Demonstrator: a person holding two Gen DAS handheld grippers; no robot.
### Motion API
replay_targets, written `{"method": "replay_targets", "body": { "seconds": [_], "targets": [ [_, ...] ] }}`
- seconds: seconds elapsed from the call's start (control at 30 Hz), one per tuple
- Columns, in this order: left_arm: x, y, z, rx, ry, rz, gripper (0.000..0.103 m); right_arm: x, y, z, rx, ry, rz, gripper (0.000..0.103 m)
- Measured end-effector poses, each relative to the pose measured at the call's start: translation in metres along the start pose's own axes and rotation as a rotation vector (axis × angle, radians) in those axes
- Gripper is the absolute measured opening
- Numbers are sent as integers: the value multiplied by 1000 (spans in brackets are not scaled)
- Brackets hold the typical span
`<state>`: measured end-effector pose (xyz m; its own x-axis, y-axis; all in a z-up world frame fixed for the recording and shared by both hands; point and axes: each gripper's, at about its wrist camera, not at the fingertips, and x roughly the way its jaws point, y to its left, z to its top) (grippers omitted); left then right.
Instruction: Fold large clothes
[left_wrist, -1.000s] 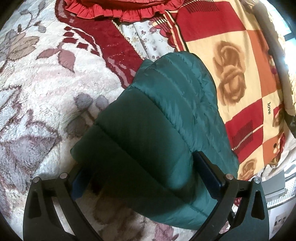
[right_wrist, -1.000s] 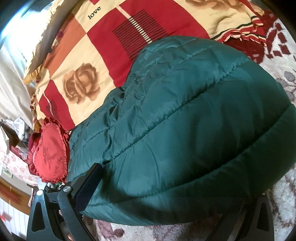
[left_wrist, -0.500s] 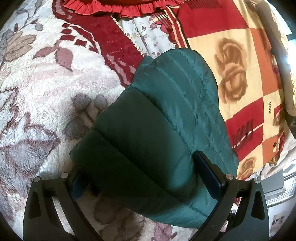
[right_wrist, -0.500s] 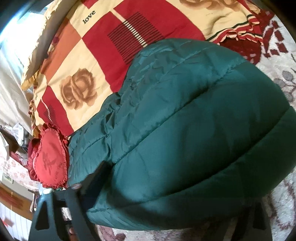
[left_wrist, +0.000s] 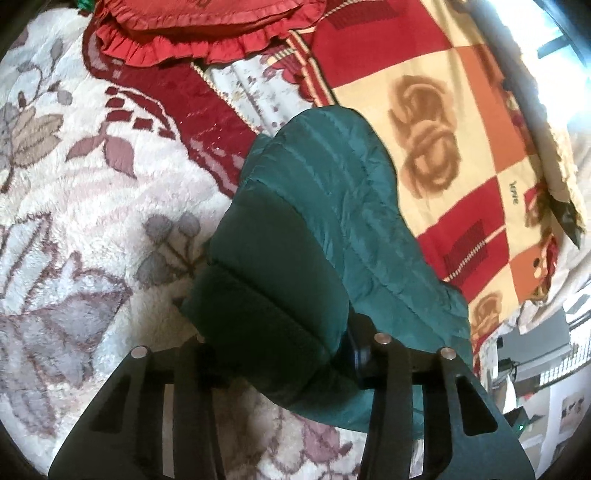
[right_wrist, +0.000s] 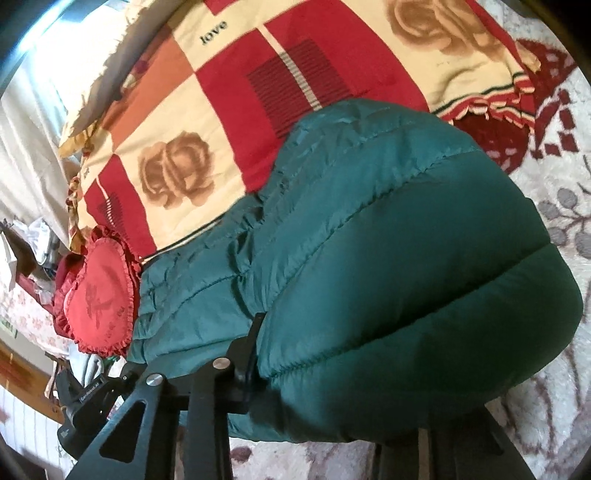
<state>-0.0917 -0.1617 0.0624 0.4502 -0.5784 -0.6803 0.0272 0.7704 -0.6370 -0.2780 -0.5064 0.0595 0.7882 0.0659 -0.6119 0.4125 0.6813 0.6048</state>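
The puffy dark-green quilted down jacket (left_wrist: 317, 236) lies bunched on the floral fleece blanket (left_wrist: 74, 192), its long axis running straight ahead of both grippers toward the red-and-cream rose-patterned quilt (left_wrist: 461, 122). The left gripper (left_wrist: 280, 354) pinches its near hem; the right gripper (right_wrist: 332, 354) clamps the same near edge, equally close, jaws narrowed around thick padding.

A folded green puffer jacket (left_wrist: 317, 236) is clamped between the 2 fingers of the left gripper (left_wrist: 280, 354) above a floral blanket (left_wrist: 74, 206).
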Motion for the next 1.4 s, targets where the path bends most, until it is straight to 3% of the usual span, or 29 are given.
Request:
{"method": "replay_targets", "body": {
  "seconds": [0.23,0.6,0.97,1.03,1.1,1.33,1.4],
  "targets": [
    [-36,0,-14,45,9,-22,41,-32,10,-16,-18,21,18,34],
    [-88,21,-61,106,52,-7,41,-84,9,-73,12,44,28,34],
    [-98,44,-87,89,77,9,42,-88,-7,-101,74,80,10,37],
    [-96,48,-89,78,81,15,46,-85,-8,-102,63,95,-20,51],
    [-96,51,-90,62,89,24,51,-84,-9,-105,45,112,-41,58],
    [-101,57,-91,66,117,51,72,-99,-17,-111,30,146,-59,66],
    [-108,58,-91,91,129,65,74,-109,-16,-113,6,159,-72,67]
  ]
}}
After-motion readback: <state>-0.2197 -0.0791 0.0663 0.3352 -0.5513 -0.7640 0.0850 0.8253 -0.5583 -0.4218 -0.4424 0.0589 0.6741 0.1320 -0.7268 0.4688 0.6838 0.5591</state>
